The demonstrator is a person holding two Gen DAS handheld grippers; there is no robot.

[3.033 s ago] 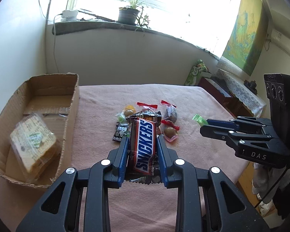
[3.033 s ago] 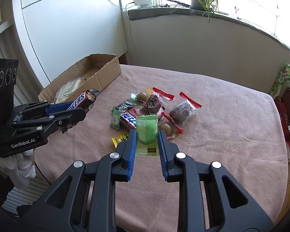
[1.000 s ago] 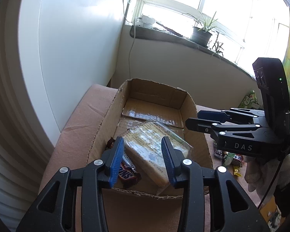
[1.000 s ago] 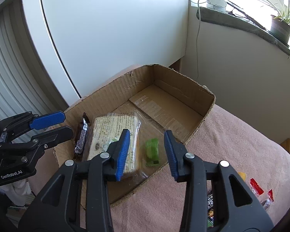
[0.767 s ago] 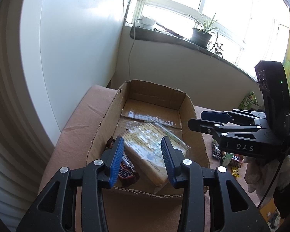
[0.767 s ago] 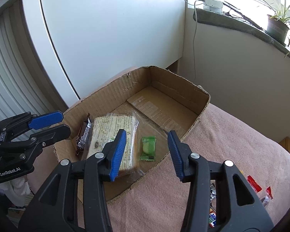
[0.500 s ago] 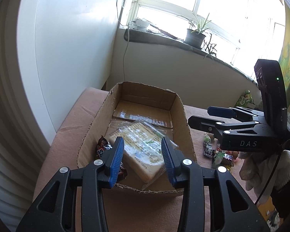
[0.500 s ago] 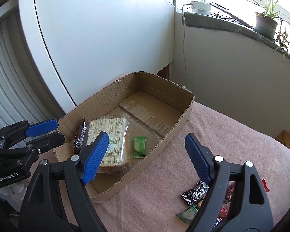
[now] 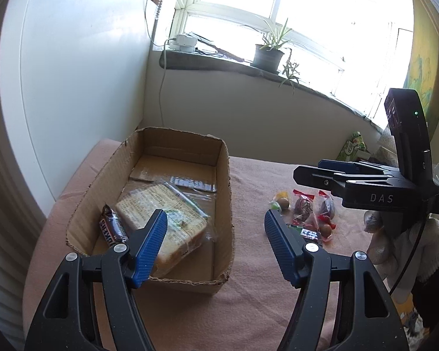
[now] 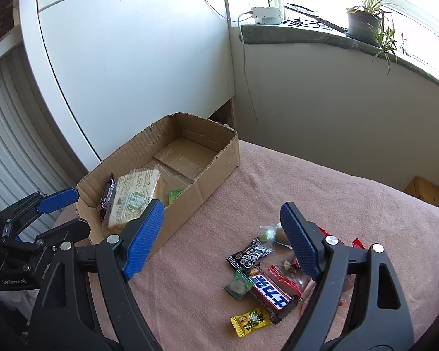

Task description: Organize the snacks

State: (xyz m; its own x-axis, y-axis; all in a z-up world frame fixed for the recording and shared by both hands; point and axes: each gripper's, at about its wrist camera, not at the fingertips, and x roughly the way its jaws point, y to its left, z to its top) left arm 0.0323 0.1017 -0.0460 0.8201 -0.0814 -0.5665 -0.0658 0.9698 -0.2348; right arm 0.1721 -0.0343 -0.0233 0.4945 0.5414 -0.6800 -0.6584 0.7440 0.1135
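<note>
Jaws on both sides are empty: the left gripper (image 9: 216, 244) is spreading its jaws wider right now with nothing between them, and the right gripper (image 10: 224, 238) has its jaws wide apart, nothing pinched either. Just past the left jaws sits the cardboard box (image 9: 224, 175) on the pink-covered worktop (image 10: 322, 181), and it holds a big clear-wrapped pack of crackers or bread (image 9: 164, 207), a Snickers bar (image 9: 111, 229) leaning by the left wall, and a small green candy (image 10: 175, 195) that only shows from the right wrist view. The rest of the snacks are loose on the worktop to the right of the box, well apart from it: a dark blue-and-white bar (image 10: 270, 292), a black sachet (image 10: 250, 254), a yellow sweet (image 10: 250, 323), a greenish wrapped sweet (image 10: 239, 283) and a few red-tied clear packets (image 9: 304, 206). So I reckon we're between drops, both hands free, and the next step is going to the loose pile for another item each. That calls for lining the jaws up over one wrapper without snagging its neighbours, since they're bunched up and touching. Hard to make out: the right gripper's own finger covers part of the pile, the red-packet contents are just brownish lumps, and the box's near inside corner is hidden by the left jaws.
</note>
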